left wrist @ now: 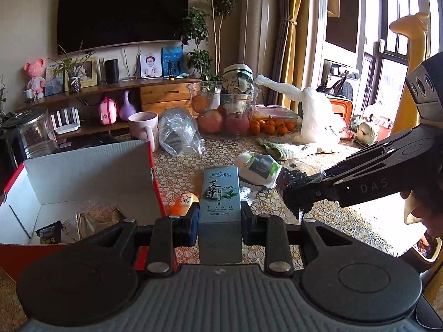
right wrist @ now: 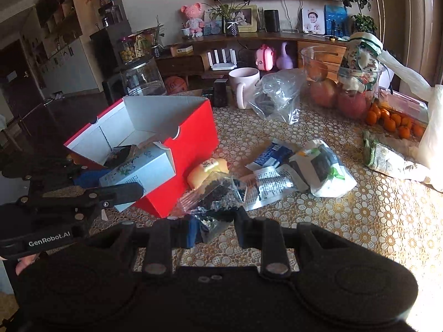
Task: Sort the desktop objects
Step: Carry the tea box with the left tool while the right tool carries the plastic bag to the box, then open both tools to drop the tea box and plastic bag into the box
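Both jaws grip: left gripper [left wrist: 219, 221] a grey carton [left wrist: 220, 207], right gripper [right wrist: 216, 228] a dark-filled packet [right wrist: 218, 193].

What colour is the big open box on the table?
The box is red outside and white inside, clearest in the right wrist view.

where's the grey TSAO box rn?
Clamped in the left tool, the grey TSAO box sits centre of the left wrist view, just right of the red carton.

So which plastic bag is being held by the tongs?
The small clear bag of dark bits, pinched in the right tongs. The big crumpled clear bag by the mug and the white bag lie untouched.
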The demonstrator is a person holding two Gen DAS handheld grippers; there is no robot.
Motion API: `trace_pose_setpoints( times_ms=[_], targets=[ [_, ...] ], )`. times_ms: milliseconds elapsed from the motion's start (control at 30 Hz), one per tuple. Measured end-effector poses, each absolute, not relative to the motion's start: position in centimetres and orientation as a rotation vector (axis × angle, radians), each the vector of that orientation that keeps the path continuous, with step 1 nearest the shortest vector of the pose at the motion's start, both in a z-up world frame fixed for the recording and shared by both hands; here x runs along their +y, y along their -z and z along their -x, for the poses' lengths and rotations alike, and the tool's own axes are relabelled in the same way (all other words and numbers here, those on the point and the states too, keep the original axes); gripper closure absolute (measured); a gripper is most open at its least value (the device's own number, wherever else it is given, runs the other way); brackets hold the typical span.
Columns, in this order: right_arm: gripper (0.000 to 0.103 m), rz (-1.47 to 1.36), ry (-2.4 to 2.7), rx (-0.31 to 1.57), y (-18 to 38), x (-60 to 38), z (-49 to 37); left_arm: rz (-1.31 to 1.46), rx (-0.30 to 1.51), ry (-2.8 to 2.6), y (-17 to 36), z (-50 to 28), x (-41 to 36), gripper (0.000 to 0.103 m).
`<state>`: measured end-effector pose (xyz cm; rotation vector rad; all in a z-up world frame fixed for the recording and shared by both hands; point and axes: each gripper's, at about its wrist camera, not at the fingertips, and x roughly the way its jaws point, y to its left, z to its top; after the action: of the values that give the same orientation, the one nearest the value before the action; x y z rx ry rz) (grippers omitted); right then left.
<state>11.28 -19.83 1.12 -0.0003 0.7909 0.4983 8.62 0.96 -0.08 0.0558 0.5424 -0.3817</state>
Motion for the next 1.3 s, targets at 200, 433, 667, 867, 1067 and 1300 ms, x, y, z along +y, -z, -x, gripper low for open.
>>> trace_pose_setpoints(
  times_ms=[200,433,667,867,1067,1300],
  targets=[
    [0.076,0.042,-0.562,0.764,-3.2,-15.6,-11.8,-0.038,0.554,0.308,-0.5,-8.1,5.5,0.076],
    [0.076,0.076,-0.605,0.755,-4.4,-10.5,-14.1,-0.059,0.547,0.226,-1.2,-9.2,10.5,0.076],
    [0.076,0.117,-0.597,0.762,-3.5,-5.4,-18.7,-0.131,0.575,0.109,0.0,-13.1,15.1,0.076],
    [0.076,0.145,-0.602,0.821,-1.4,-3.4,-23.6,-0.188,0.669,0.055,3.2,-18.6,17.2,0.076],
    [0.076,0.193,-0.632,0.883,0.8,-2.4,-26.5,-0.181,0.753,0.048,5.3,-23.0,17.9,0.076],
    [0.076,0.299,-0.635,0.914,2.8,-0.3,-27.8,-0.219,0.792,0.049,6.5,-26.2,17.5,0.076]
  ],
)
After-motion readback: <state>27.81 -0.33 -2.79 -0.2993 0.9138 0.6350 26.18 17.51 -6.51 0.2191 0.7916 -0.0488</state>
